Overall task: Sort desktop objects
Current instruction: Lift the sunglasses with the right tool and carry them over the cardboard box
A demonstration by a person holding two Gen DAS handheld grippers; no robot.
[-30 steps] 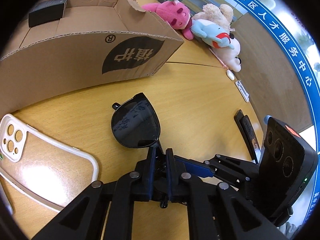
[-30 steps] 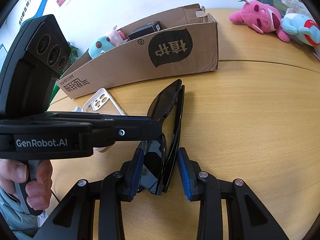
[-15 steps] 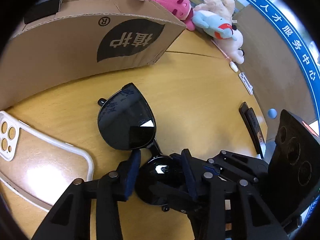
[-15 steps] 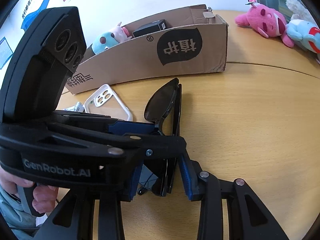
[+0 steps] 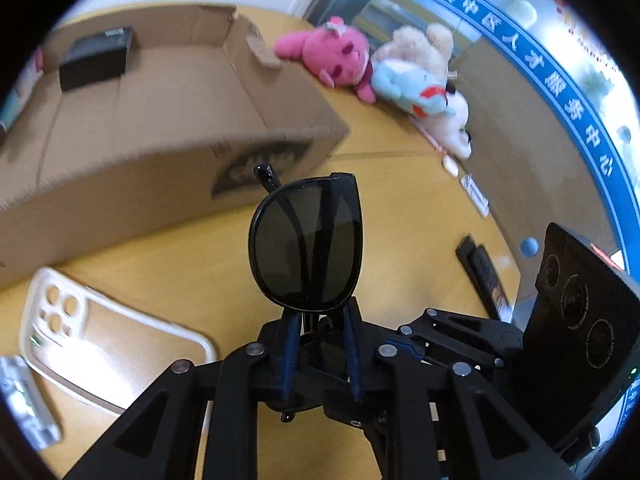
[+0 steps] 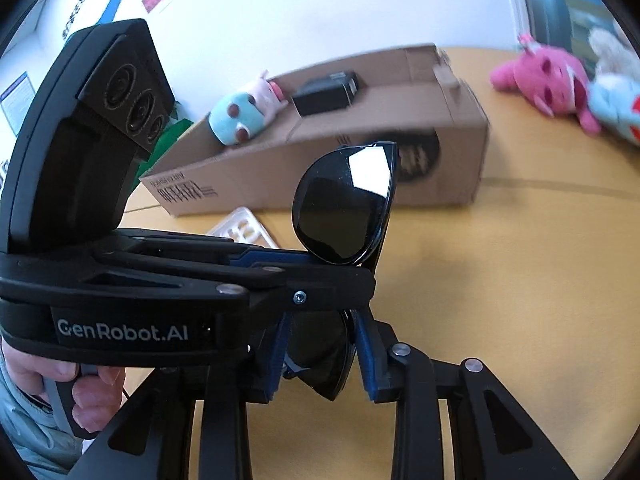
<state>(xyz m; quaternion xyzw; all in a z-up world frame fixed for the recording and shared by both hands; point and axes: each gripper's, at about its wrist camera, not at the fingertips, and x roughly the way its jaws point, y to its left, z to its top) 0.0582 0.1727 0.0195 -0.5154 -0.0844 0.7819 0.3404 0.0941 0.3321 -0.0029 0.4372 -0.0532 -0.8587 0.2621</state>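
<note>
Folded black sunglasses are lifted off the wooden desk, one lens standing up in front of both cameras. My left gripper is shut on their lower lens. My right gripper is also closed around that lower lens, crossing the left gripper from the side. A long cardboard box lies behind, holding a small black box and a blue-and-pink plush toy.
A white phone case lies on the desk at the left, a silvery packet beside it. Pink, blue and cream plush toys sit at the far right. A dark flat object and small white items lie near the desk's right edge.
The sunglasses were lying on the desk; both grippers have closed on them and raised them, and the upper lens now stands upright. The left gripper opened, then shut on the lower lens.
</note>
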